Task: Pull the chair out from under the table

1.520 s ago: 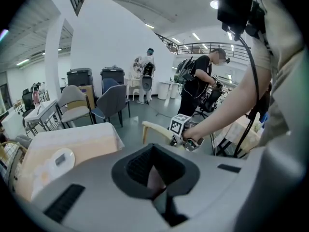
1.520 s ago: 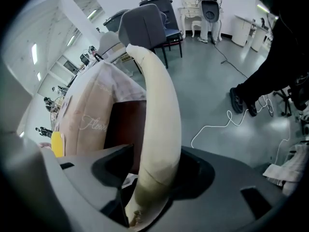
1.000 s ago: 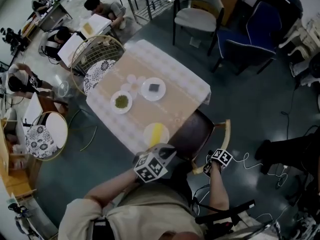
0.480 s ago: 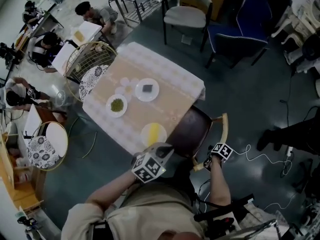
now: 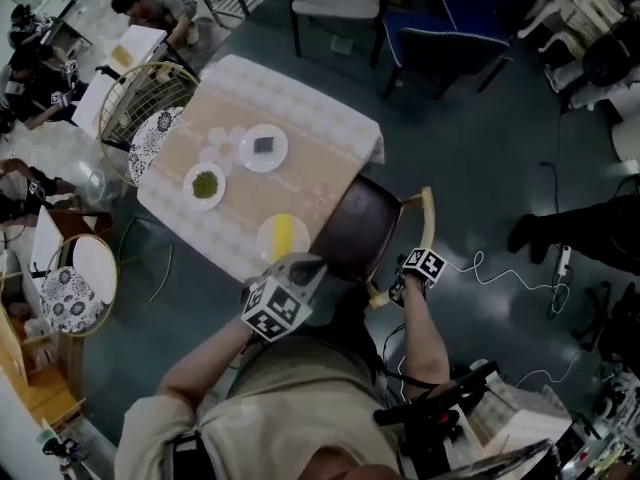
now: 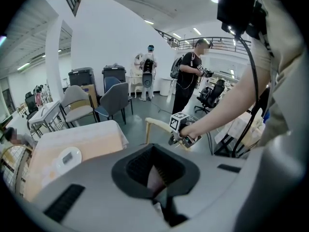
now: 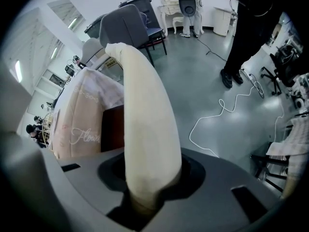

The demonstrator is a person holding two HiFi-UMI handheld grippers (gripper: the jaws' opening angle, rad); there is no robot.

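With right gripper [image 5: 395,290] jaws just closed further, clamping back rail [image 7: 142,105] between them, and left gripper [image 6: 154,178] released, avoid one-sided pull: twists chair [image 5: 355,233] against table [image 5: 330,128] ahead.

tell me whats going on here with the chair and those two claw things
A person holds a claw in each hand and is getting ready to pull a chair away from a table. The right claw has just been closing on the chair's pale curved back rail, which sits between its jaws. The left claw is down by the seat's near corner; whether it grips anything is unclear. The chair sits close against the table, not yet pulled out.
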